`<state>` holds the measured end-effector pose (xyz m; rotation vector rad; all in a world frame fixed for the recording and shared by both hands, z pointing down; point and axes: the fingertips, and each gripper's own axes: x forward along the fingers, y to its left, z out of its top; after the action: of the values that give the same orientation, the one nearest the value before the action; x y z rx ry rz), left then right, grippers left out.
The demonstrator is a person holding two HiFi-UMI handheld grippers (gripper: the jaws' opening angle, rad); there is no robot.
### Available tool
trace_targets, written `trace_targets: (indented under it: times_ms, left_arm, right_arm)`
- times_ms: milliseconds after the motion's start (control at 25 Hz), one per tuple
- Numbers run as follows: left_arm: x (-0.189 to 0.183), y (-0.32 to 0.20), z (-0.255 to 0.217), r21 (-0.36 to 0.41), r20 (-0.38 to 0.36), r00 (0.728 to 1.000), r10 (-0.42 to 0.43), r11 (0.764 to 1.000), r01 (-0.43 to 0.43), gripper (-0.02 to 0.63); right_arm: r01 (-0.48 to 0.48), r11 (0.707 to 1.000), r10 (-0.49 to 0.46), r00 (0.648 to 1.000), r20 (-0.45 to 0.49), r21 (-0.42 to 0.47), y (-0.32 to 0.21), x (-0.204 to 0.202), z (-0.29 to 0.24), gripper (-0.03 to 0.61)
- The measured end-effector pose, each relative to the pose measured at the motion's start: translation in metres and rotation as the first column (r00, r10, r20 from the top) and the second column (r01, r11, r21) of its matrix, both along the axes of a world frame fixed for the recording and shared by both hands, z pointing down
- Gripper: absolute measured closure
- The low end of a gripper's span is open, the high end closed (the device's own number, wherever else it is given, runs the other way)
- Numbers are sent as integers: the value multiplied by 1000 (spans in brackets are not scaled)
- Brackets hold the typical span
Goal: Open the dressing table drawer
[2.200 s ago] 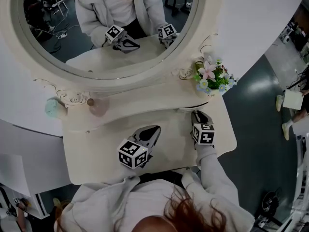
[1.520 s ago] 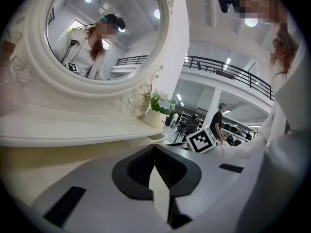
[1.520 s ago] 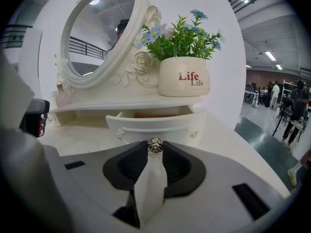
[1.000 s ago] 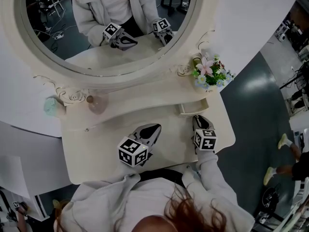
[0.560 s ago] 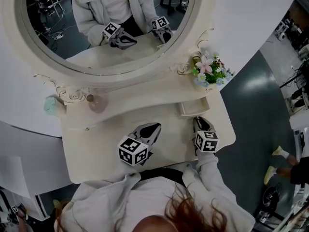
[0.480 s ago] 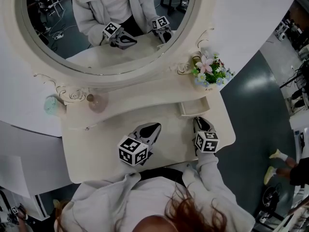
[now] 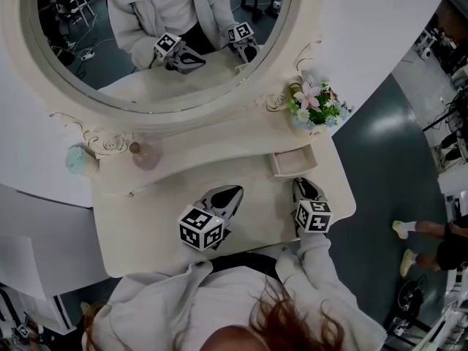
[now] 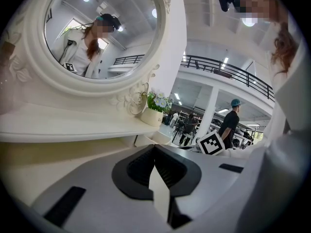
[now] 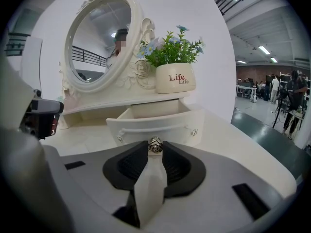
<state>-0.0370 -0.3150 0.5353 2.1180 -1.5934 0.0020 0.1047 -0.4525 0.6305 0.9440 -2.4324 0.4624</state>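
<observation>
The small right-hand drawer [image 7: 294, 161] of the cream dressing table stands pulled out, its inside showing. My right gripper [image 7: 303, 183] is at its front, shut on the little metal knob [image 9: 155, 144], which sits pinched between the dark pads [image 9: 171, 165]. The drawer front [image 9: 160, 126] with its curved trim fills the middle of the right gripper view. My left gripper [image 7: 232, 194] rests on the tabletop [image 7: 146, 218] to the left of the drawer. It is shut with nothing in it, the pads [image 8: 142, 166] meeting at the tip.
A pot of flowers [image 7: 313, 108] stands on the shelf just behind the drawer. A pink bottle [image 7: 146, 156] and a teal object [image 7: 75, 161] sit at the shelf's left. The big oval mirror [image 7: 161, 35] rises behind. The table's right edge [image 7: 347, 196] drops to a grey floor.
The drawer has slid out of the table toward me, nearly closed at first and open now, with my right gripper drawing back on its knob. The left gripper has stayed put.
</observation>
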Motion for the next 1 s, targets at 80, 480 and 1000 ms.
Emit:
trace_targets:
  times_ms: [80,480,1000]
  left_arm:
    - [0,0,-1,0,0,1000,0,1000,0,597]
    - [2,0,0,0,-1,1000,5,1000,-5,597]
    - [0,2,-1,0,20,1000,-2,1000,2,597]
  right_arm:
    - [-3,1000,3,1000,0,-3,1,2,0,469]
    - [-44,999,45,998,32,-22,2,7,-1,468]
    - [-25,997,36,988,147,-79,27,6,-30,354]
